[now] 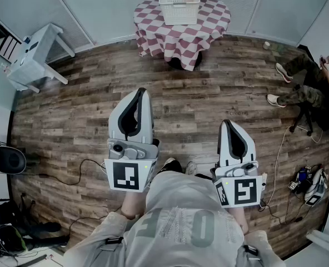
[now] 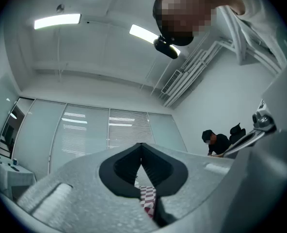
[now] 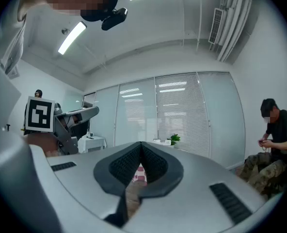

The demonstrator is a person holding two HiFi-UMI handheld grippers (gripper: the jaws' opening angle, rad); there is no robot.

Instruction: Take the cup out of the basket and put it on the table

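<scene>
You held the left gripper (image 1: 140, 92) in front of you, and its jaws were pressed together with nothing between them. It pointed a little upward. The right gripper (image 1: 227, 123) was beside it, well apart from it and pointing level. Its jaws were together too, and nothing was in them. Both grippers hung over the wooden floor (image 1: 209, 93), far from the table (image 1: 153, 29).

The round table stood across the room with a red and white checked cloth (image 1: 212, 24) over it. The white basket (image 1: 179, 16) sat on the table, close to its far edge. You could not see the cup from where you stood, so I cannot tell if it was in the basket.

A seated person (image 1: 306, 88) was off to your right. A small white table (image 1: 34, 57) stood to your left by the wall.
</scene>
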